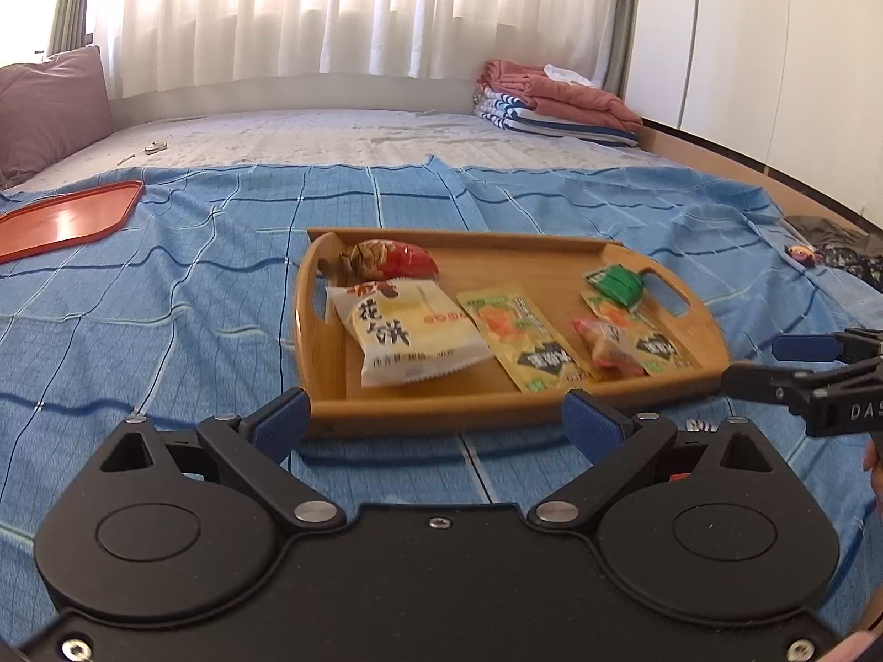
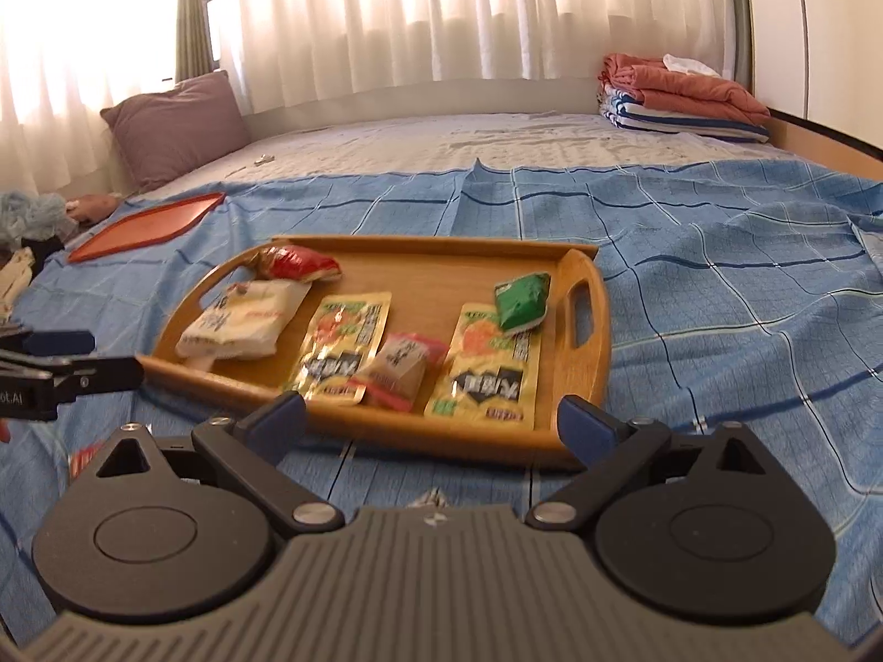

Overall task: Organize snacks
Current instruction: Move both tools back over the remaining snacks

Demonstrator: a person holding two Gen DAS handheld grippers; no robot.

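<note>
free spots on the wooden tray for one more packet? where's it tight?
Wooden tray: bare along the far rim, between red packet and green packet. Near half is crowded: white packet, two yellow sachets, pink packet. Red tray is bare.

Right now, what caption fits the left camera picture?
Open left gripper faces a wooden tray of snacks on the bed.
</note>
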